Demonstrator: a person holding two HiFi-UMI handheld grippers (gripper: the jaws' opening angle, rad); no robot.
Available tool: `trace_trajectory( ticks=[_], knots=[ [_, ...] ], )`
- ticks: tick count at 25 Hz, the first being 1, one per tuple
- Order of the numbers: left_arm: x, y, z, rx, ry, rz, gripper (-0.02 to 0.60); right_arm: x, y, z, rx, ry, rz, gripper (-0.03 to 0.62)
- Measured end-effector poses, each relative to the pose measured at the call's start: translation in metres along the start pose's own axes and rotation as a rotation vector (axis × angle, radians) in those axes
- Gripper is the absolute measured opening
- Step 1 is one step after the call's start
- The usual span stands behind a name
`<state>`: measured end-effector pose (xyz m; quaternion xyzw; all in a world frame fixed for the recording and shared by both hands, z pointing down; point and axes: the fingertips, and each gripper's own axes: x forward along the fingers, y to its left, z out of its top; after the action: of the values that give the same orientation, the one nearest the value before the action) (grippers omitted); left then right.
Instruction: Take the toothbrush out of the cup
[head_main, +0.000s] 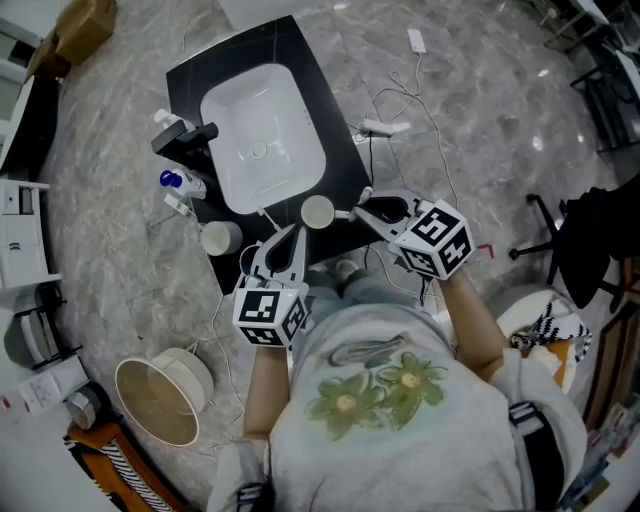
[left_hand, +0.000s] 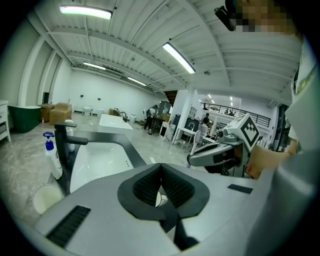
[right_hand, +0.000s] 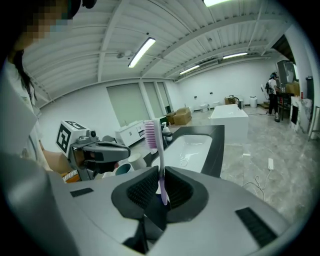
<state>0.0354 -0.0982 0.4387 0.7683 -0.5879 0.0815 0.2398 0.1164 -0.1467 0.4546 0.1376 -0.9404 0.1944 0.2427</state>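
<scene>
A grey marbled stone floor (head_main: 120, 220) spreads under a black rectangular vanity counter (head_main: 190, 78) with a white rounded basin (head_main: 262, 130) sunk into it. A white power strip (head_main: 385, 127) with loose cables lies just beside the counter. Brown cardboard boxes (head_main: 85, 25) sit near one corner and a black wheeled office chair (head_main: 580, 240) stands well apart. Overhead, a white ribbed panel ceiling (left_hand: 240, 55) carries long lit tube lamps (left_hand: 178, 57) between white walls.
</scene>
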Motion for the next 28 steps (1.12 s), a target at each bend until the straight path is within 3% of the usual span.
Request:
trace_trajectory(
  ticks=[11,21,28],
  knots=[
    [-0.004,-0.009,-0.008,0.020,0.020,-0.052,0.018,-0.008,-0.006,-0.047,0.042,0.122,-0.092,0.063],
    [-0.002,-0.003,-0.018,0.008,0.035,-0.061,0.018,0.016,-0.023,-0.099,0.133,0.282,-0.111,0.063],
    [0.004,0.006,-0.024,-0.016,0.045,-0.052,0.018,0.033,-0.037,-0.114,0.159,0.307,-0.109,0.063]
  ],
)
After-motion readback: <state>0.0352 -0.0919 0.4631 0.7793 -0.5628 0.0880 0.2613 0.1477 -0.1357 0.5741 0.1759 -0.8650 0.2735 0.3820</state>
